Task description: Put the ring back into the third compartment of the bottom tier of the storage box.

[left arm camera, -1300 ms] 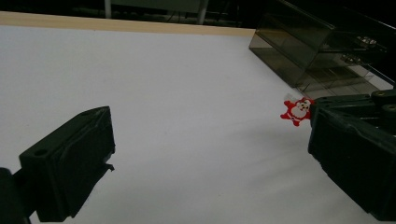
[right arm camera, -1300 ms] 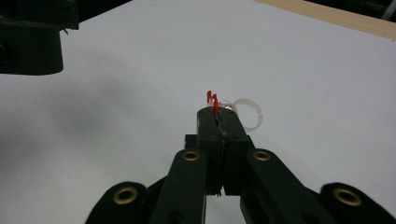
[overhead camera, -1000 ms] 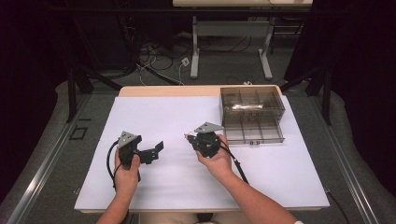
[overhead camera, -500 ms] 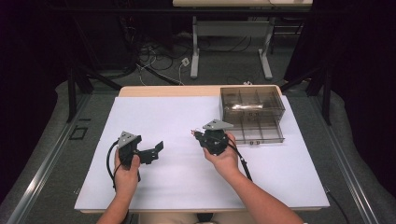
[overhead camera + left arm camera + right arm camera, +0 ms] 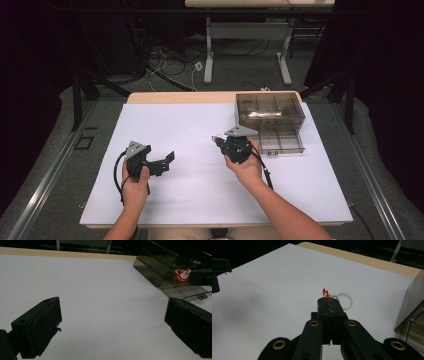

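Right tool pinches a small Santa charm just off the organiser box

The right tool (image 5: 218, 142) is clamped on the Santa charm (image 5: 183, 274), held above the white table (image 5: 200, 200) just left of the clear box (image 5: 270, 111) and its pulled-out drawer (image 5: 281, 140). The left tool (image 5: 167, 161), jaws apart and empty, waits well left of the box. Best bet: keep the pinch firm and level, carry it slowly.

Black left gripper (image 5: 169, 159) with blocky jaws, black right gripper (image 5: 219, 142), grey three-cornered plates, brass-ringed pivots, trailing black cables
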`<state>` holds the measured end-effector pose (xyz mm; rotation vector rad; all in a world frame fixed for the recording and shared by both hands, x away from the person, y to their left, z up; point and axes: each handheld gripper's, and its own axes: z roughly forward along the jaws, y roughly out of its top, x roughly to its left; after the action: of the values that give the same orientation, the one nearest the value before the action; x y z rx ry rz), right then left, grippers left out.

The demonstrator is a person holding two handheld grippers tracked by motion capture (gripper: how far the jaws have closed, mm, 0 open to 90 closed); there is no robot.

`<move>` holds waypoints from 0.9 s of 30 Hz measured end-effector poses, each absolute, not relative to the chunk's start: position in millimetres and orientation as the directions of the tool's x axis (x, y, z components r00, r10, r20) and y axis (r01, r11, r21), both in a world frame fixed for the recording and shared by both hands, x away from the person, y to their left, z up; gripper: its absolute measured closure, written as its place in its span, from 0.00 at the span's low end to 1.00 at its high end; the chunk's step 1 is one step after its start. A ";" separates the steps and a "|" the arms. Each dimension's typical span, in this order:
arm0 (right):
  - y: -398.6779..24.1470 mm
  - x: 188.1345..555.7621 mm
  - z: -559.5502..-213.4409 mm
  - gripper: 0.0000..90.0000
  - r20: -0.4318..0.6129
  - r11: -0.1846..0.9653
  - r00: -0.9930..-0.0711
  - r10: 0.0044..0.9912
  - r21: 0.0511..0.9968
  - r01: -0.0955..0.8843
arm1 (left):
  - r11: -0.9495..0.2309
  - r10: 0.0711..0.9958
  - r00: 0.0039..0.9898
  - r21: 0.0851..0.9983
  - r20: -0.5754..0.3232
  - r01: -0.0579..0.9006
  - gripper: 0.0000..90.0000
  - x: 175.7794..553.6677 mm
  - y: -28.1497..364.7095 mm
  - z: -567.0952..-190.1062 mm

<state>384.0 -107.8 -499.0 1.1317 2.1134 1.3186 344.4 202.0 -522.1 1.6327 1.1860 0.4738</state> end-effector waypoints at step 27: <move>-162.9 389.6 -491.1 0.99 0.097 0.160 -0.501 0.860 0.881 0.445 | 0.004 0.870 0.433 0.884 -0.234 0.468 0.01 344.1 201.6 -522.3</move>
<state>389.6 -162.9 -491.1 1.2373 2.0132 1.2954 344.1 201.6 -522.3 1.6319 1.1908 0.4773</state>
